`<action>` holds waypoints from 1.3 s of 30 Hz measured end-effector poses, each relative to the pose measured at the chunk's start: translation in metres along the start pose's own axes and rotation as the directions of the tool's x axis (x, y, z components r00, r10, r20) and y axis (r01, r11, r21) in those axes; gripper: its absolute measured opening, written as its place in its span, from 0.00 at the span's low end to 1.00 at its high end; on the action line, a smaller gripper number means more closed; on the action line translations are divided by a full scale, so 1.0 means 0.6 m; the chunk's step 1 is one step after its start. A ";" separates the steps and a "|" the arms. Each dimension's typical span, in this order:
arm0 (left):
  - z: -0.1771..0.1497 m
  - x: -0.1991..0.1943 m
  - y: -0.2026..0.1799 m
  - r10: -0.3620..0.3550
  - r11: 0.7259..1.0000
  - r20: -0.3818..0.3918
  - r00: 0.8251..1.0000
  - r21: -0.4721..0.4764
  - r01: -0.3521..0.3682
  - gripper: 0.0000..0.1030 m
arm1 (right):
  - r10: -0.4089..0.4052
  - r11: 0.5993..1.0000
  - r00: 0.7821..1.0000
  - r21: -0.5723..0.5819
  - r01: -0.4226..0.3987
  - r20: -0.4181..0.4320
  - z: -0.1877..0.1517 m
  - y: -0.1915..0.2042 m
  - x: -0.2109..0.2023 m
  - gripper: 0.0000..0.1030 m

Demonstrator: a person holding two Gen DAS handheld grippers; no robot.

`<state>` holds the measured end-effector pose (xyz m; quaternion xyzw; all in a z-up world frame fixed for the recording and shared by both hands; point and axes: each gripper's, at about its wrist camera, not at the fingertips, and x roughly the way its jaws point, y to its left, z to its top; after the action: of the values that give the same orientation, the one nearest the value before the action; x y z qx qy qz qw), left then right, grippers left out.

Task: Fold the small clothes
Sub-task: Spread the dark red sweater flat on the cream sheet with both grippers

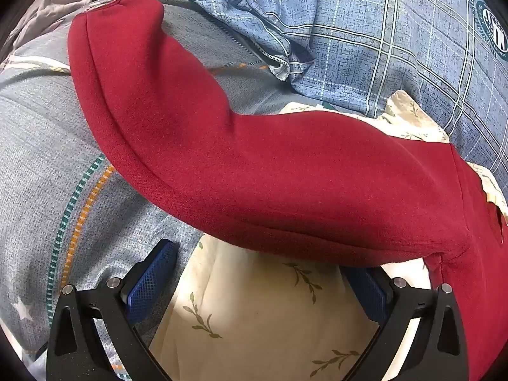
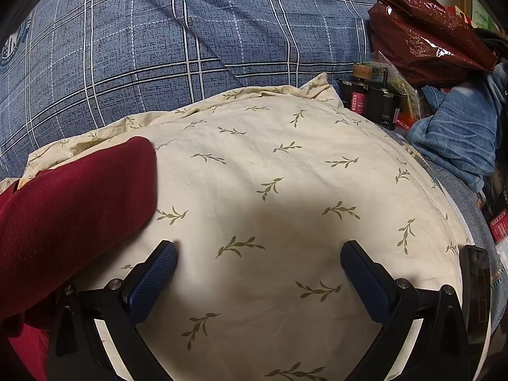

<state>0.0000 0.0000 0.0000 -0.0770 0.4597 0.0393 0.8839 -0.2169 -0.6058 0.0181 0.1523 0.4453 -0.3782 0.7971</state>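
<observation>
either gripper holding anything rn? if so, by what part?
Nothing held. Left gripper is open near the red garment, pads not pressing on it. Right gripper is open over the leaf-print cloth.

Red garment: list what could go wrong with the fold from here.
1. The red garment lies partly on the cream leaf-print cloth; a low pinch by the open left claw may catch both layers.
2. Its sleeve trails onto the grey bedding and may drag.
3. The open right claw is over bare cloth, beside the garment.
</observation>
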 end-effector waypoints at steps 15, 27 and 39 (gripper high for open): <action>0.002 -0.004 0.001 -0.001 1.000 -0.005 1.000 0.000 0.001 0.99 | -0.014 1.000 1.000 -0.010 0.014 -0.009 0.004 0.011 -0.003 1.00; -0.009 -0.043 -0.003 -0.009 1.000 -0.028 1.000 0.016 0.009 0.92 | 0.147 0.988 0.987 -0.035 -0.149 -0.061 -0.061 0.063 -0.122 1.00; -0.062 -0.182 -0.029 -0.074 0.982 0.122 0.990 0.182 0.050 0.91 | 0.528 0.836 0.834 -0.075 -0.544 -0.162 -0.137 0.286 -0.274 1.00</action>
<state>-0.0905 -0.0236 0.0703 -0.0093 0.4008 -0.0247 0.9158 -0.1911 -0.3669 0.0918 0.2487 0.4588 -0.1014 0.8470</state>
